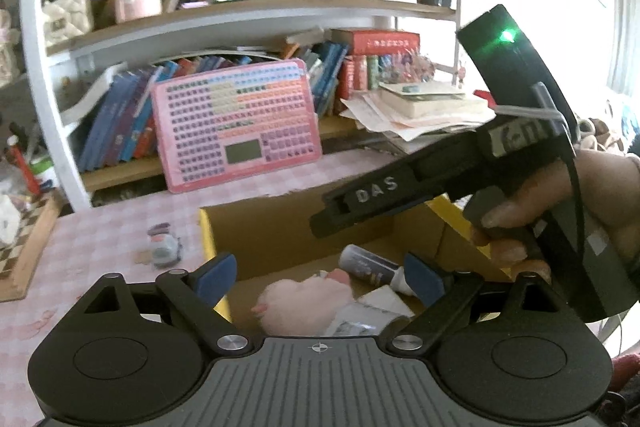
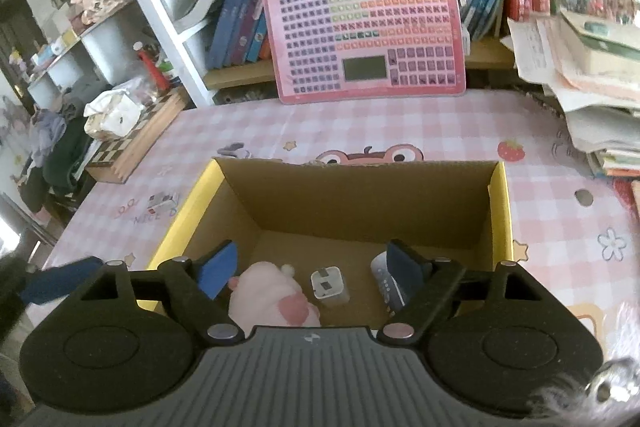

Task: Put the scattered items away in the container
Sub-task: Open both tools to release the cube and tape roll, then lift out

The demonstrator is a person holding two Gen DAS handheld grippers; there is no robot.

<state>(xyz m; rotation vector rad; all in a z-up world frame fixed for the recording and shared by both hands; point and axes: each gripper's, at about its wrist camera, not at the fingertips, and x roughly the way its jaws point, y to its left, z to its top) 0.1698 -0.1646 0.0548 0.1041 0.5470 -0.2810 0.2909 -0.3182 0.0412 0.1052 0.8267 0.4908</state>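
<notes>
Hovering above the cardboard box, both pairs of tongs stand wide apart and empty. The right tongs have nothing between their blue pads; below the gap lie a pink plush toy, a white charger block just beside it, and a dark tube near the right pad, all on the box floor. The left tongs are spread just as wide, also gripping nothing, over the same pile at the near end of the box.

Outward from there, the one loose thing I can make out is a small pale figure on the pink checked tablecloth, outside the yellow left edge of the box. From the left tongs it lies ahead and to the left, near the box wall but apart from it; it is blurred, and no long axis can be read. In the right wrist view a small item shows left of the box, probably the same piece. The left hand looks nearer, and the right tongs would have to cross the box to reach it.

Room around the figure seems open: bare cloth on all sides, a chessboard well to the left, and a pink keyboard toy leaning against the shelf behind. The far half of the box floor is bare, with room for a drop.
</notes>
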